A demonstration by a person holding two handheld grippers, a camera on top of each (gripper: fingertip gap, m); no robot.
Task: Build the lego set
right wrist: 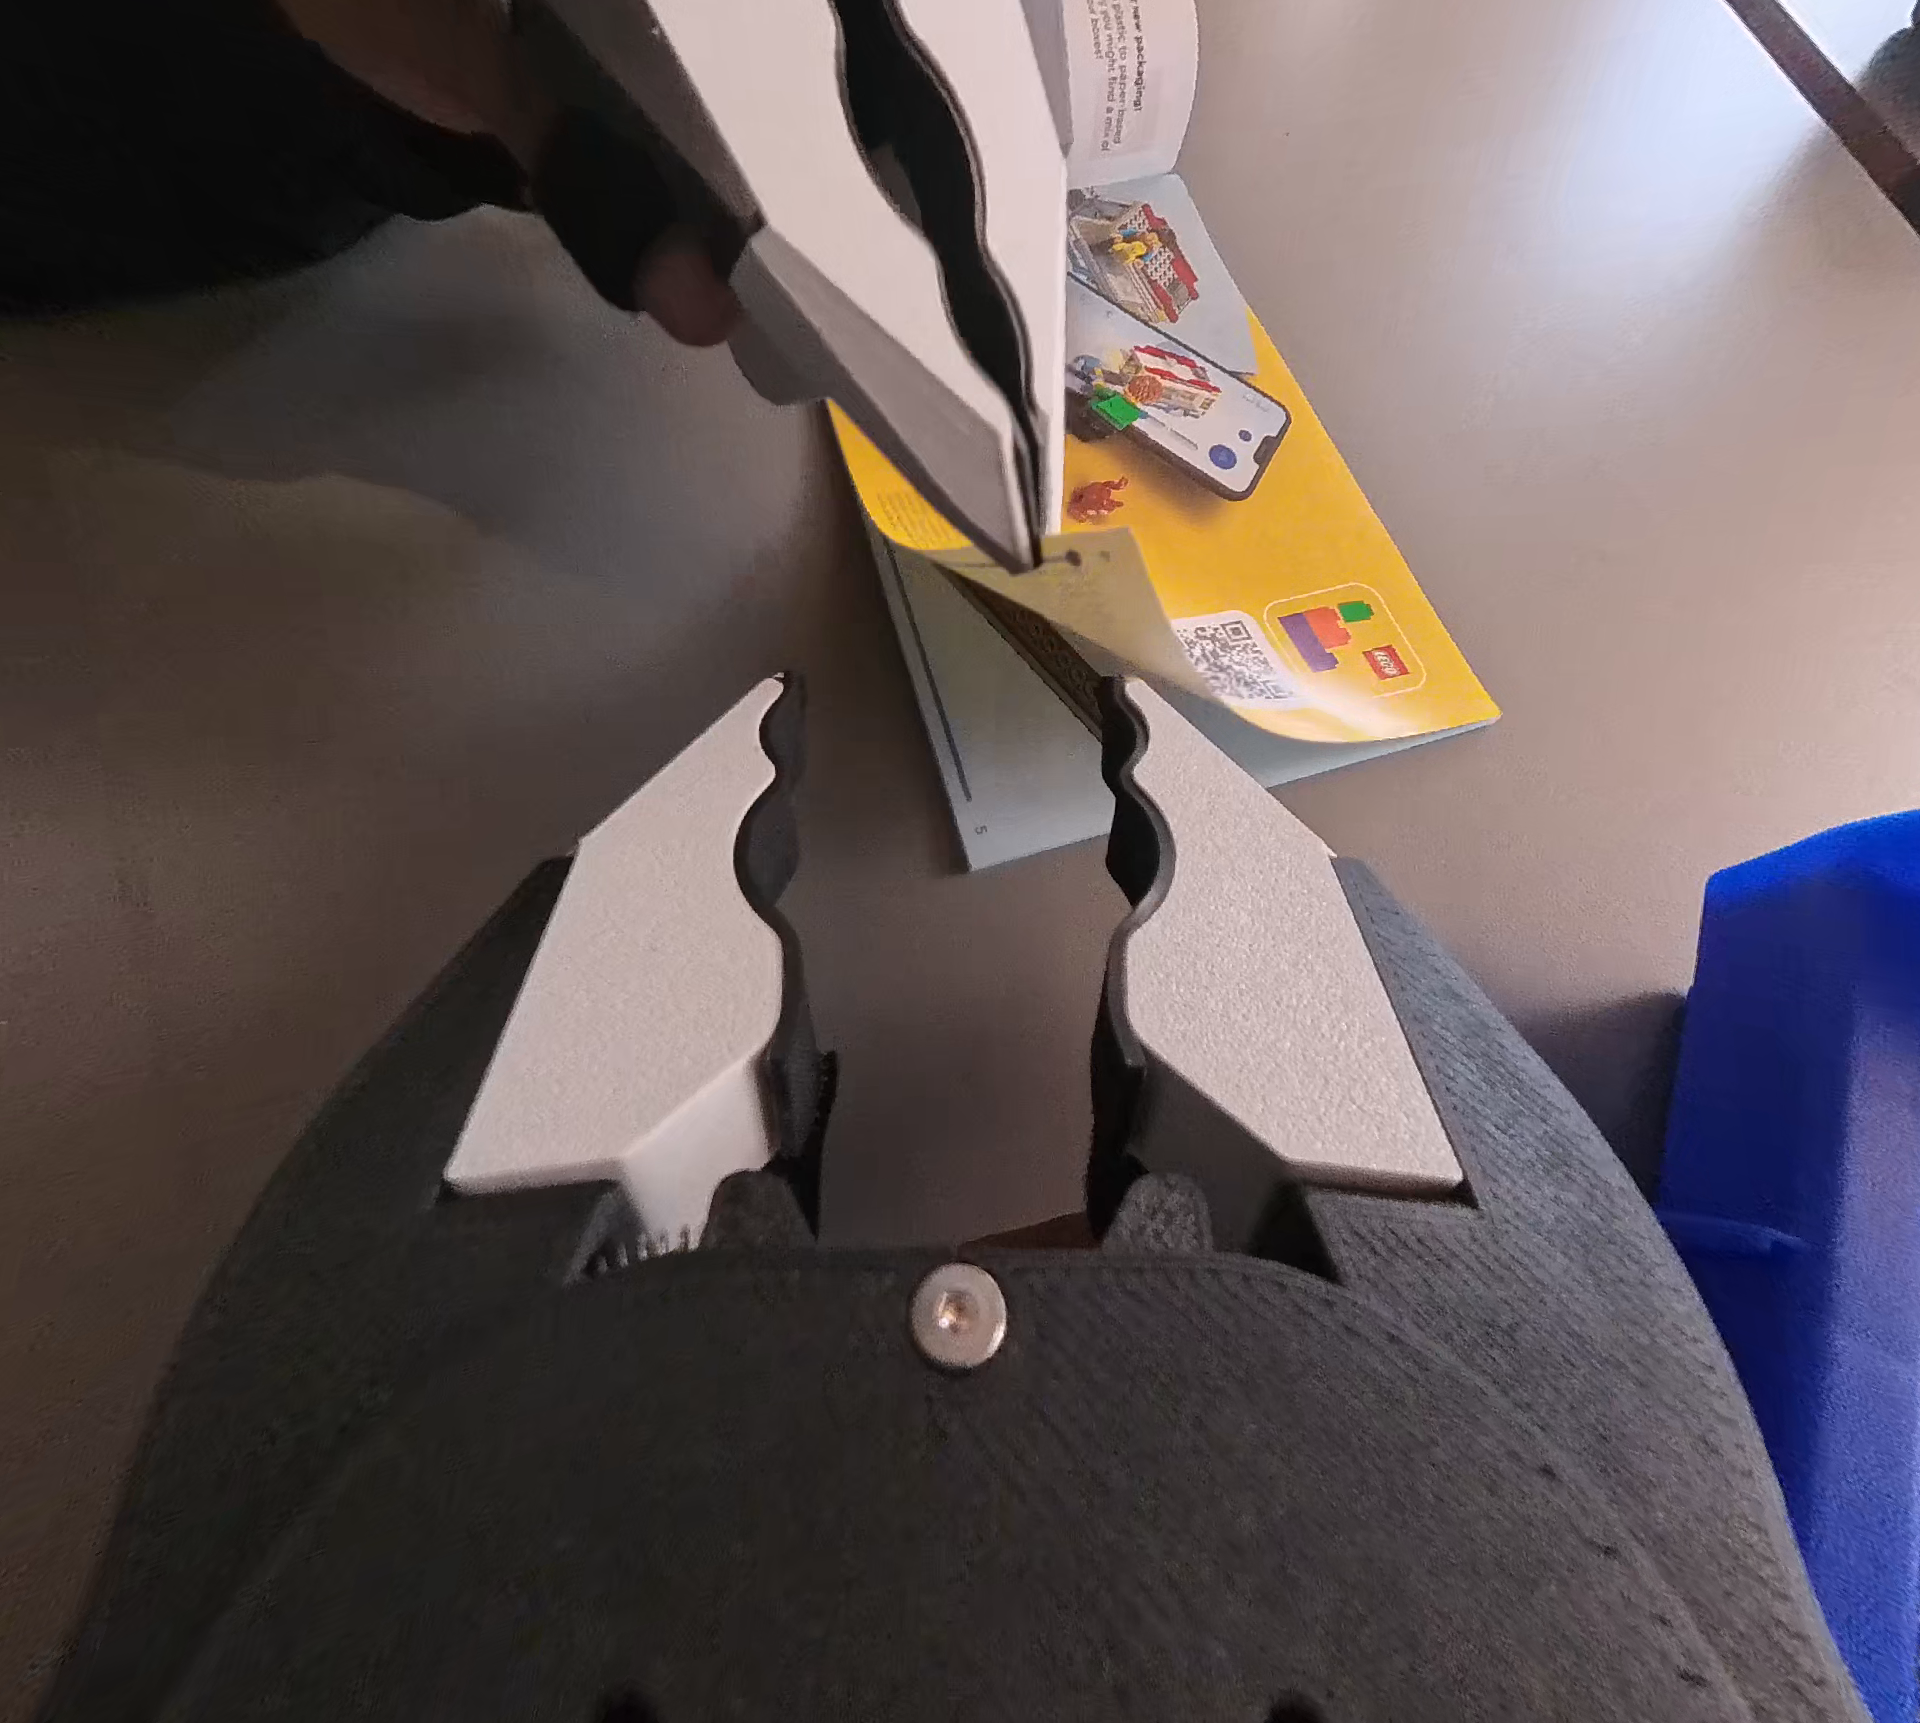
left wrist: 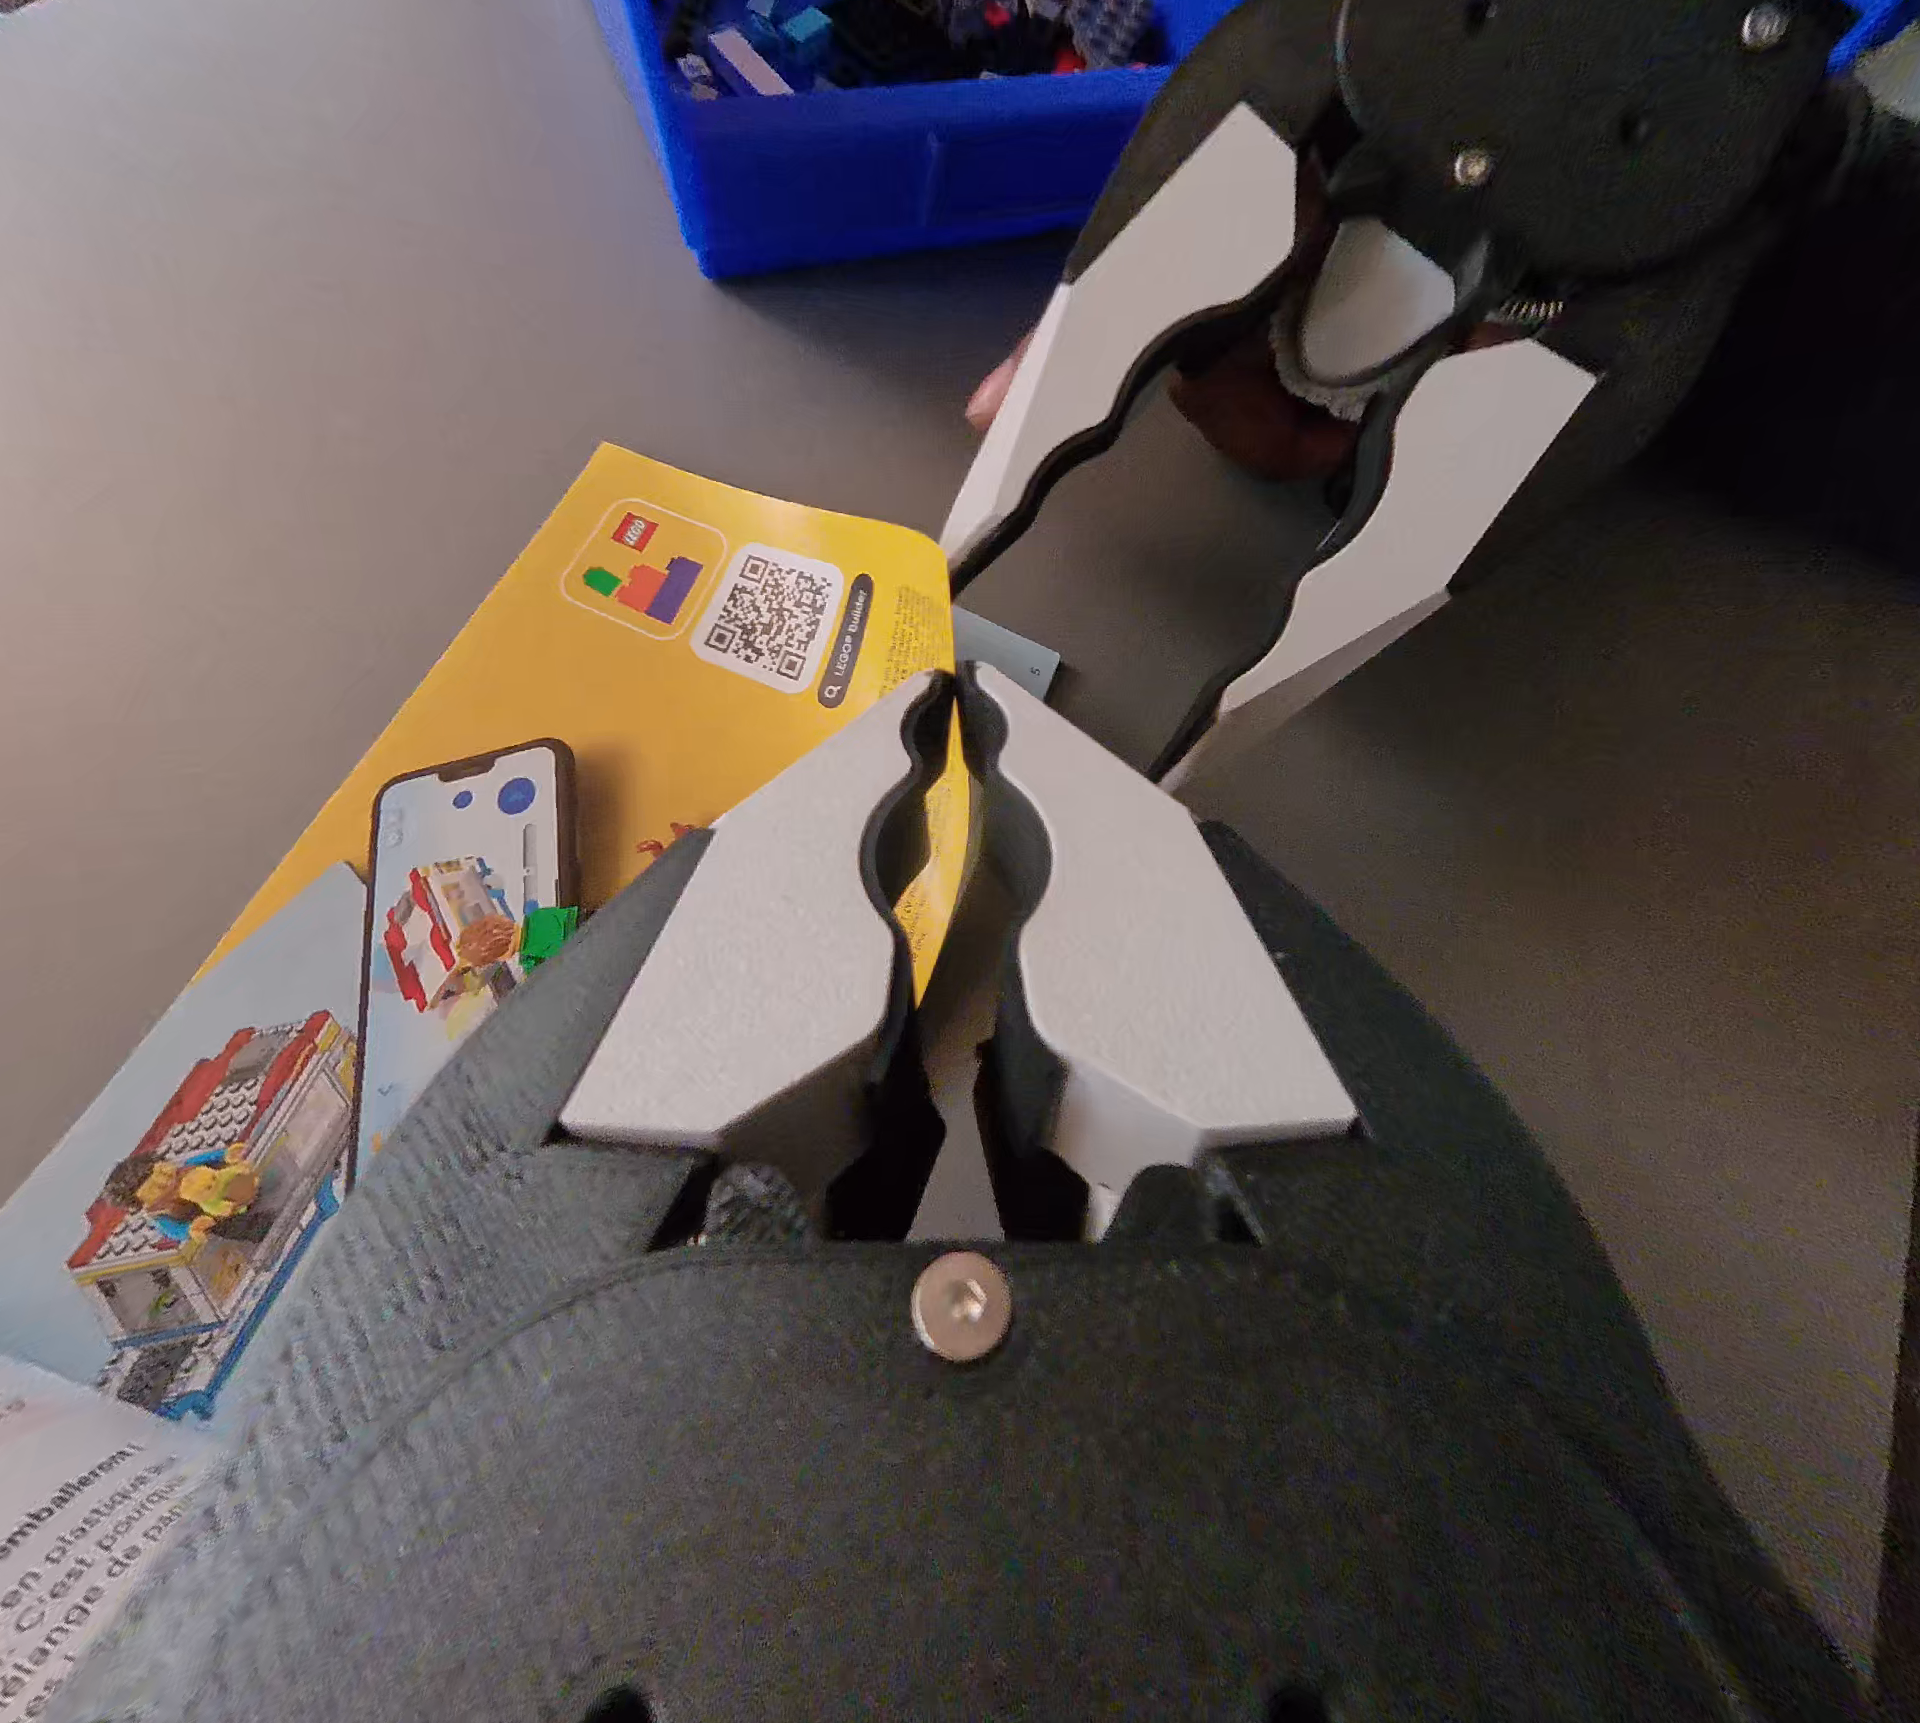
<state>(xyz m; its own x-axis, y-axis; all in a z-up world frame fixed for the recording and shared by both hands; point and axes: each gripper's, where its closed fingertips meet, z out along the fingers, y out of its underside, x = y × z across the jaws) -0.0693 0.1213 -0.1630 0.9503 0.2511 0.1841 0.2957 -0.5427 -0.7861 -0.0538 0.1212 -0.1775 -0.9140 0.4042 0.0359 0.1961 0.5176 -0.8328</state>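
Observation:
The instruction booklet (left wrist: 623, 686) lies open on the grey table, its yellow page up. My left gripper (left wrist: 954, 681) is shut on the edge of that yellow page. In the right wrist view the left gripper (right wrist: 1034, 556) pinches the page's corner and holds it curled up off the light blue page (right wrist: 997, 738) beneath. My right gripper (right wrist: 951, 686) is open and empty, just in front of the booklet (right wrist: 1299, 530). It also shows in the left wrist view (left wrist: 1060, 674), facing the left gripper.
A blue bin (left wrist: 883, 167) with several loose bricks (left wrist: 914, 0) in black, blue, red and grey stands beyond the booklet. Its corner shows at the right (right wrist: 1818, 1154). A person's hand (right wrist: 675, 291) holds the left gripper. The grey table (left wrist: 260, 323) extends to the left. The grippers are tip to tip, or close to it.

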